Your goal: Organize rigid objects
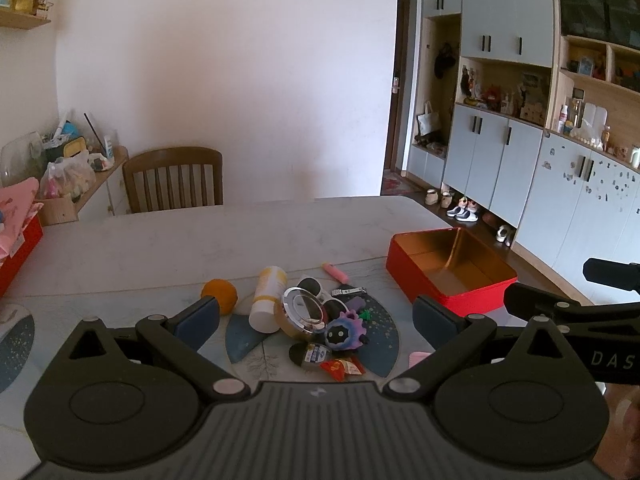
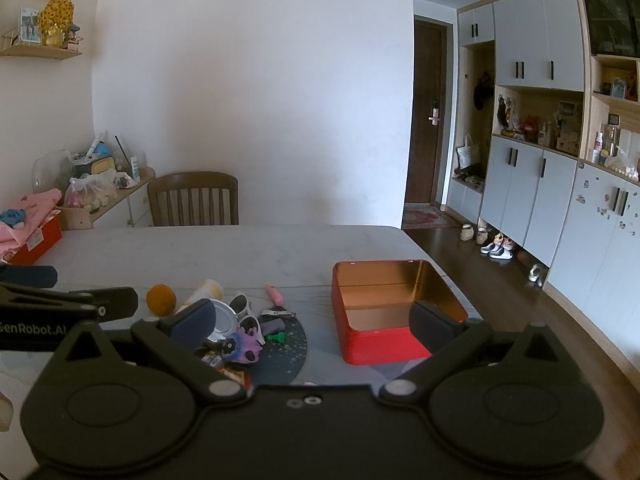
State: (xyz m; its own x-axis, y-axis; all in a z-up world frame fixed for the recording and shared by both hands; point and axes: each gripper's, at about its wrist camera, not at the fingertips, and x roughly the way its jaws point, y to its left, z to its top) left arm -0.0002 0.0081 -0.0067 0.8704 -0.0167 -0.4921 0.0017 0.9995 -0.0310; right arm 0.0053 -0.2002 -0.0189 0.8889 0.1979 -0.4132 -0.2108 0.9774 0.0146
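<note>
**On a dining table, a heap of small items lies beside an open red tin**

On the pale marble-look table (image 1: 168, 248), wide bare surface stretches from the clutter to the far edge, where a wooden chair (image 1: 173, 178) stands against a white wall. The table's right edge drops to dark floor, with grey cabinets (image 2: 516, 188) and shoes beyond. Both tongs hover above the near side, each with its jaws spread wide and gripping nothing. The left gripper (image 1: 316, 320) frames the pile on a dark blue placemat (image 1: 380, 344): an orange ball (image 1: 219, 294), a white and yellow bottle (image 1: 267, 298), a round chrome-rimmed mirror (image 1: 304, 312), sunglasses (image 1: 320, 292), a purple spiked toy (image 1: 345, 330), a pink pen (image 1: 337, 273), nail clippers (image 1: 350, 291) and snack wrappers (image 1: 342, 366). The red tin (image 2: 380, 344), gold inside and holding nothing, sits just right of the pile near the table's right edge. The right gripper (image 2: 316, 322) straddles the gap, its right finger over the tin's near corner, its left finger over the heap.
</note>
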